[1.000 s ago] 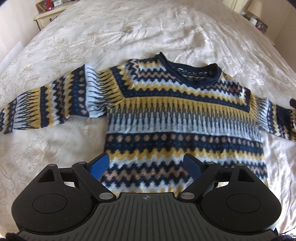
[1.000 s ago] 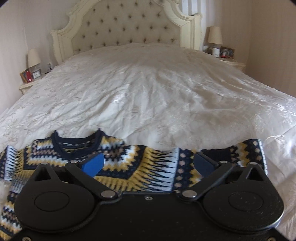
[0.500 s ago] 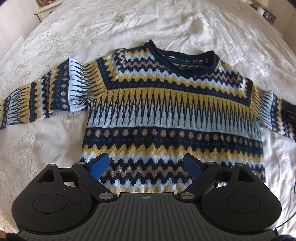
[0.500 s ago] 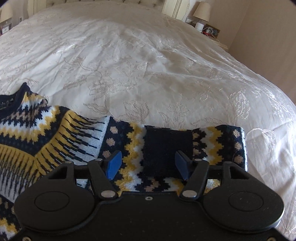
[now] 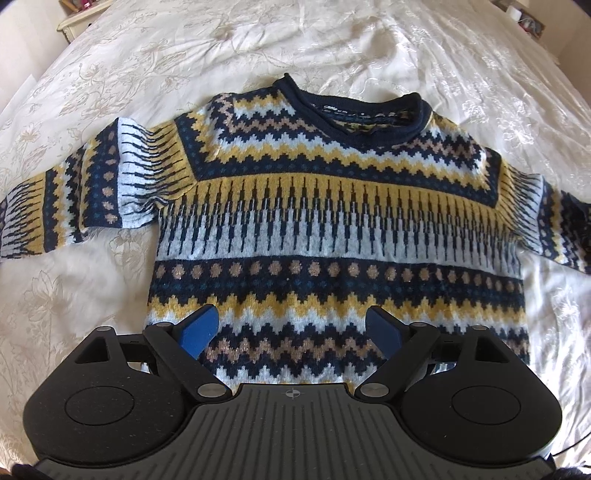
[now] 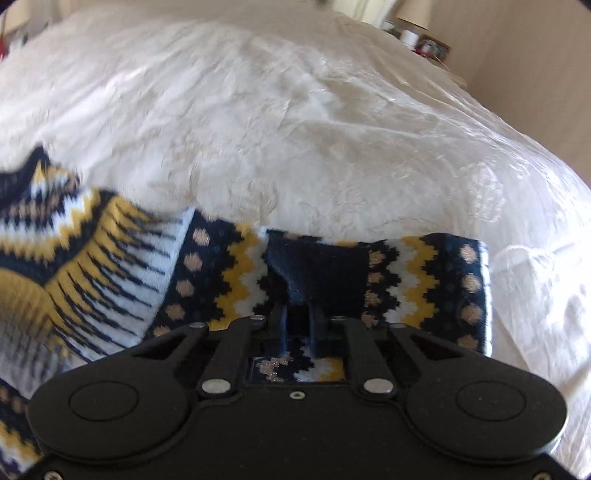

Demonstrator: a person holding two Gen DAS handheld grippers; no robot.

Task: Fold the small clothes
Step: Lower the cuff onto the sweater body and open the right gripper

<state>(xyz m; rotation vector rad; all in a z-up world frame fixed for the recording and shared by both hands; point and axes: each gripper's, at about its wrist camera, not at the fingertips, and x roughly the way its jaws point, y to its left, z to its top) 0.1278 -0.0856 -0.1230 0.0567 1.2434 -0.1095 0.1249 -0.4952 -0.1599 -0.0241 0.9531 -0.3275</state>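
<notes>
A small knitted jumper [image 5: 332,206] lies flat on a big white bedspread [image 5: 147,55], front side up. It has zigzag stripes in dark blue, yellow, pale blue and tan, and a dark blue neck band at the top. Far at the top left corner, a bit of a cream bedside table [image 5: 79,20] shows.

One sleeve [image 5: 74,188] sticks out to the left, lying on the bed. Next comes the body of the jumper, spread out in the middle. The left gripper [image 5: 291,328] hangs over the bottom stripes. Its two blue pads [image 5: 199,328] stand far apart, and nothing is between them.

On the right side lies the other sleeve [image 6: 424,280], with its dark blue cuff [image 6: 317,266] folded back over the pattern. The right gripper [image 6: 297,321] is down on this cuff. Its jaws have just been closing, and now they are pinched together on a ridge of the cuff cloth. The cloth puckers up where they squeeze it. This view is a little blurry on its left side. A lamp [image 6: 413,13] stands far behind, at the top right.
</notes>
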